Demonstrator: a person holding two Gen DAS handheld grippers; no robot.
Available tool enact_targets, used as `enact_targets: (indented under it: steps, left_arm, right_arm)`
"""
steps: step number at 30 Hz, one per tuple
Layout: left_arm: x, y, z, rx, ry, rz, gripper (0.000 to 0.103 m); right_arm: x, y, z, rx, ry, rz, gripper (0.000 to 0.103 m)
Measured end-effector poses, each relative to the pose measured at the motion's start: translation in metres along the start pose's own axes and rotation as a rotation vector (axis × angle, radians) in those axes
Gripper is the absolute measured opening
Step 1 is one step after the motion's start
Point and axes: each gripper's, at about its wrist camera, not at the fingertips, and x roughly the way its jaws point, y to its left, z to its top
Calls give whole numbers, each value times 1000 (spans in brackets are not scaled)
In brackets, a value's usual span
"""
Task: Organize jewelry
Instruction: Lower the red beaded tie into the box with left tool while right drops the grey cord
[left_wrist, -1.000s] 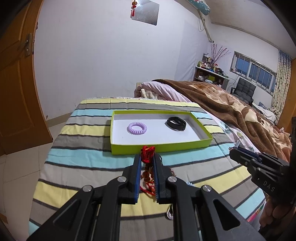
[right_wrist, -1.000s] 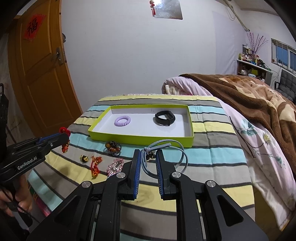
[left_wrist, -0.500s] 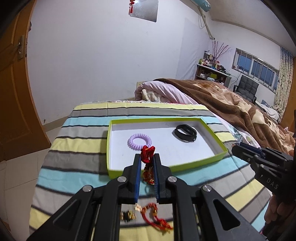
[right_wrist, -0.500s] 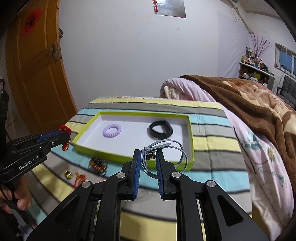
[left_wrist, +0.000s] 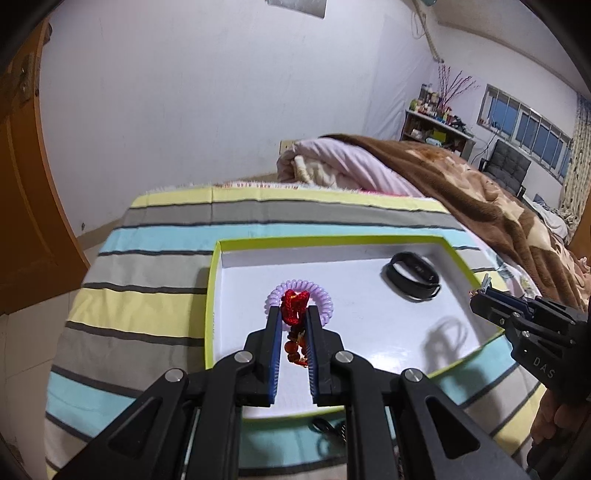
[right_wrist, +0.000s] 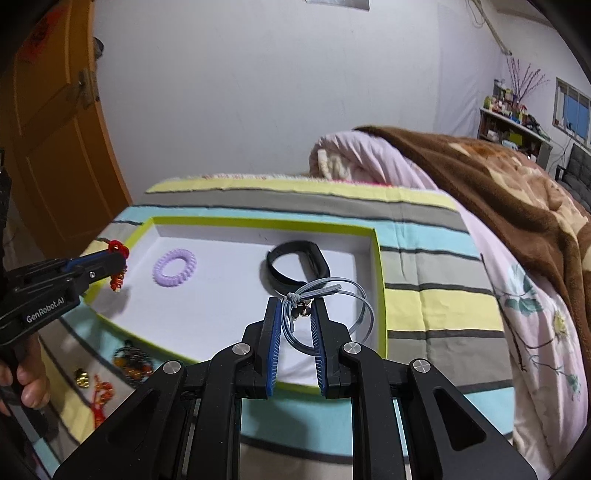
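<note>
Both grippers are carrying jewelry over the tray.
The left gripper (left_wrist: 291, 314) is clamping a red charm (left_wrist: 293, 308) above the tray's (right_wrist: 378, 280) left part; the right gripper (right_wrist: 295, 308) is pinching a grey cord (right_wrist: 325, 295) over its near right. Next, probably: lowering, releasing.

Purple coil ring (left_wrist: 299, 300) and black band (left_wrist: 413, 276) lie in green-rimmed tray (left_wrist: 213, 280).

Black tool (left_wrist: 293, 314), blue-lined fingers (left_wrist: 274, 354)

left gripper (left_wrist: 292, 318) clamping red knotted charm (left_wrist: 293, 309), over green tray (left_wrist: 212, 280)
</note>
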Motion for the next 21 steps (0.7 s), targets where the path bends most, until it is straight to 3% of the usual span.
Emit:
enact_targets:
  steps: [7,21]
  left_arm:
    - [23,2,1,1,33,32,13]
    - [39,10,2,-19,56,25,16]
  right_arm:
    - [28,-11,1,21,58,-6,17]
    - [53,-15,5,27,106,-3,18]
